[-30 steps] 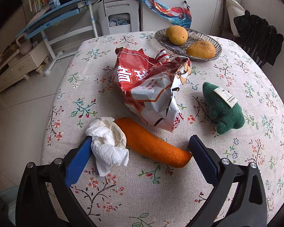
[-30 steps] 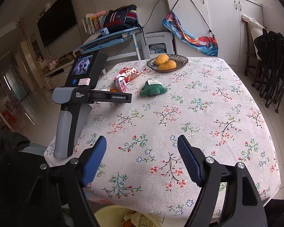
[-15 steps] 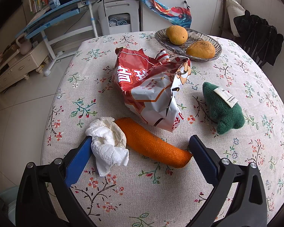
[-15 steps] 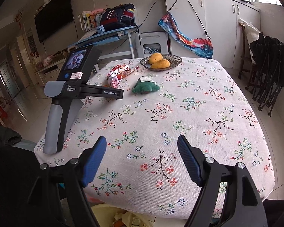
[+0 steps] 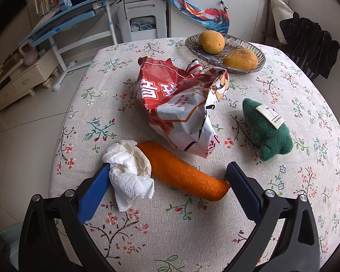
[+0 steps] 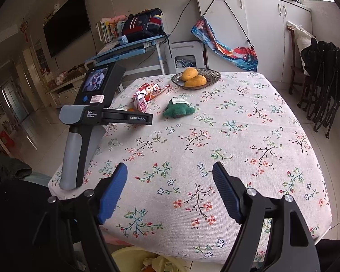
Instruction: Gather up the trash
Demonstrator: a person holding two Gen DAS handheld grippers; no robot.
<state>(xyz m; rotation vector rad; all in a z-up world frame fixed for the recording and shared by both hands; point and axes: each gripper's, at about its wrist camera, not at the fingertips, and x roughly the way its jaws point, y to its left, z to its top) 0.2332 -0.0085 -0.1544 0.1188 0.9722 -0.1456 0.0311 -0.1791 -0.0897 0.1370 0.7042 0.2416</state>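
Observation:
A crumpled white paper tissue (image 5: 130, 172) lies on the floral tablecloth beside an orange plush carrot (image 5: 183, 174). Behind them lies a crumpled red and white snack bag (image 5: 181, 104), also seen in the right wrist view (image 6: 145, 95). My left gripper (image 5: 167, 172) is open, low over the table, with the tissue touching its left finger and the carrot tip by its right finger. My right gripper (image 6: 170, 170) is open and empty above the table's near edge. The left gripper's grey handle (image 6: 79, 149) shows at the left of the right wrist view.
A green plush toy (image 5: 267, 127) lies right of the bag. A glass dish (image 5: 224, 61) with two mangoes stands at the back. A yellow bin with trash (image 6: 147, 260) sits below the table's near edge. Folded chairs (image 6: 324, 86) stand to the right.
The left gripper has not moved. The right gripper has risen and tilted, so the table appears lower and farther in its view.

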